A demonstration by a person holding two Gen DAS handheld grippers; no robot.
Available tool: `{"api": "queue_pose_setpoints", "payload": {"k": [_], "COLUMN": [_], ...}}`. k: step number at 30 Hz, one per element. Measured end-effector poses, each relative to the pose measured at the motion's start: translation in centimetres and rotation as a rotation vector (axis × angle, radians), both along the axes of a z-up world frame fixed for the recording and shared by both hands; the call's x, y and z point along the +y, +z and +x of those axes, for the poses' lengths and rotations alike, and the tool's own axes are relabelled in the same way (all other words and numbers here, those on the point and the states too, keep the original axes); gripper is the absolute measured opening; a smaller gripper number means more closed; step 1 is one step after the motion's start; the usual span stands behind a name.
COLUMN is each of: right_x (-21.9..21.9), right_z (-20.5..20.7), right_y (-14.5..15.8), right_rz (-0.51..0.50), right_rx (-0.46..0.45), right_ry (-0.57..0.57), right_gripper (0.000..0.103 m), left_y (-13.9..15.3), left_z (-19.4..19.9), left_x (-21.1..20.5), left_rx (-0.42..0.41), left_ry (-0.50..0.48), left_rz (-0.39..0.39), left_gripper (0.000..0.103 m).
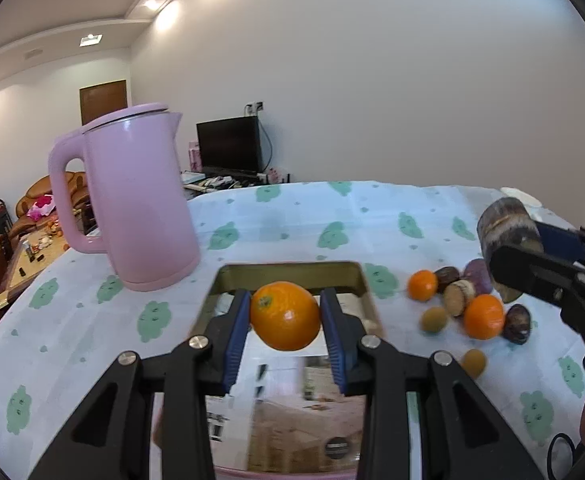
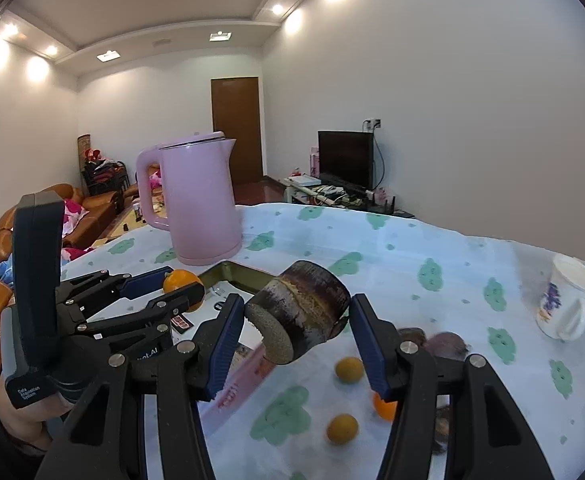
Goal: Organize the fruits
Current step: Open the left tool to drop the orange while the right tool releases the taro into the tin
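Two lines of writing can be read, "Data Acquisition System" on the handle of the left gripper [image 2: 180, 286] and ".AI" on its body. That gripper [image 1: 286, 316] pinches an orange [image 1: 285, 316] over the shallow tray [image 1: 288, 270], whose bottom shows only printed paper. The right gripper [image 2: 294, 320] clamps a dark sugarcane chunk [image 2: 300, 312], with the pink kettle [image 2: 200, 204] ahead of both, loose fruits [image 1: 468, 304] on the tablecloth [image 1: 292, 216] below it, and a mug [image 2: 564, 306] to its right.
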State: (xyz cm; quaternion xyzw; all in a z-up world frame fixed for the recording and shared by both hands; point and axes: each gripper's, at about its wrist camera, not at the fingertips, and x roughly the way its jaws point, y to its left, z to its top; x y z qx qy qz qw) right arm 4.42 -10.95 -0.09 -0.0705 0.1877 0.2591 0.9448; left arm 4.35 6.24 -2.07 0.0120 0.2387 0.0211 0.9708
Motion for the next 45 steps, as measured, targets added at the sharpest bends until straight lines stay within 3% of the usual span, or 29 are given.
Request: {"api": "queue_pose_setpoints", "payload": {"k": [20, 45], "right_x": [6.7, 8.8], "right_z": [4.5, 6.6], "right_y": [-2.4, -5.3], "right_rz": [-0.079, -0.14], "right_rx": [0.065, 0.13], "right_ry": [0.067, 0.072], "right_gripper": [0.056, 0.056], "left_y": [-1.5, -3.4], "left_z": [3.5, 5.2], "left_x": [4.2, 4.4], "left_rx": [0.101, 0.179], "left_ry": [0.046, 0.043], "left_rz": [0.034, 0.055], "left_gripper": [0.037, 0.037]}}
